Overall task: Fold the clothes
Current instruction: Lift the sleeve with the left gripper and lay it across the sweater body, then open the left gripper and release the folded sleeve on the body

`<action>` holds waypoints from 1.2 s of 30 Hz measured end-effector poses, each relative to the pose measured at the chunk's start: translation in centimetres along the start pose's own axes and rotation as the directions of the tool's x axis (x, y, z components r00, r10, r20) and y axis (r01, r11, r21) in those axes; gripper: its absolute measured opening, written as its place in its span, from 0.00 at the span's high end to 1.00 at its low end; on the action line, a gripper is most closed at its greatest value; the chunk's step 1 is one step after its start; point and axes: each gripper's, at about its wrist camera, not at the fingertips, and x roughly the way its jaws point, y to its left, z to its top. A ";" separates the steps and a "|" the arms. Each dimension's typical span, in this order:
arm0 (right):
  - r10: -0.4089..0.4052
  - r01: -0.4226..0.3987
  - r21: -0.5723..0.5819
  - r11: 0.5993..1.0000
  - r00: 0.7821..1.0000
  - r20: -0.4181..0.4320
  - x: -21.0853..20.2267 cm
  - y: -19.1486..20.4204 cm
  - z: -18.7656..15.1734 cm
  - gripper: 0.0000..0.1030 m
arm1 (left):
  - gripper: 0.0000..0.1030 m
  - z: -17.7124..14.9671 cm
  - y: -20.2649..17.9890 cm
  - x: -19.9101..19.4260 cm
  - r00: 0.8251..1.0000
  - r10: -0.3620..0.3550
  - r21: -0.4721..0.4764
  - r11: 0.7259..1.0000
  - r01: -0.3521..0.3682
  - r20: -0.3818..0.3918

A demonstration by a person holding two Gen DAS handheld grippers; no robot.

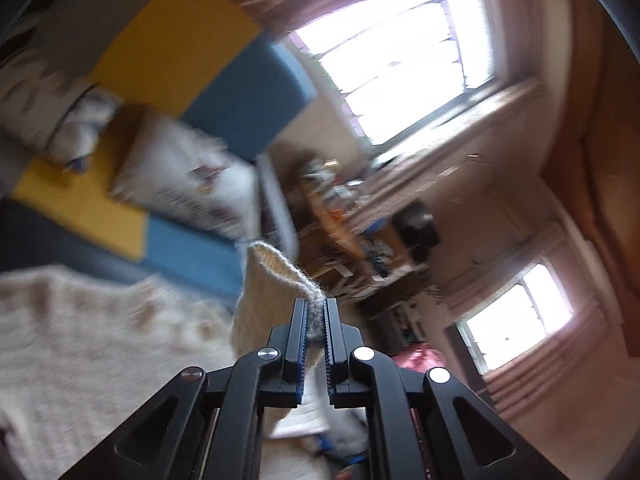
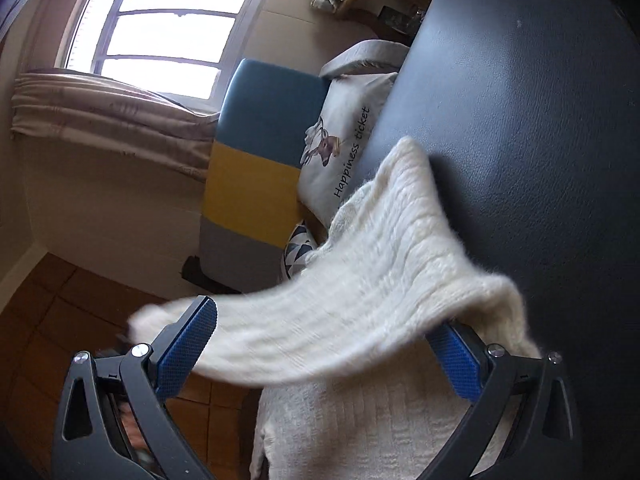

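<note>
Left gripper [image 1: 316, 312]: matte black plastic linkage, two parallel fingers [image 1: 295, 340] with blue ribbed pads on the inner faces, black toothed edges along them. Round silver screw heads at the pivots, four visible, two bright and two duller. Outer arms have elongated triangular cutouts. Thin reddish strip in a slot on the right-side arm.

Right gripper [image 2: 320, 330]: same black build, curved arms with teardrop cutouts. Fingers [image 2: 188, 344] carry bright blue pads with a fine dotted grip texture; the far one is partly covered. Small silver screws at the joints, four in view. No cables, labels or markings readable on either. No sleeve or hand visible.
</note>
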 end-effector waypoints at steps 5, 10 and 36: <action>-0.025 0.025 0.014 1.000 1.000 0.003 -0.3 -1.1 0.6 0.00 | 0.94 -3.6 8.3 0.4 0.974 0.205 -0.025 0.978 -0.209 -0.094; -0.098 0.096 -0.034 0.995 0.994 -0.045 0.0 -0.2 0.6 0.00 | 0.93 -6.8 14.4 0.1 0.942 0.291 -0.088 0.947 -0.308 -0.165; -0.708 0.513 -0.775 0.369 0.696 0.123 9.8 7.3 -6.2 0.00 | 0.82 -7.3 12.6 -0.8 0.908 0.397 0.106 0.917 -0.385 -0.134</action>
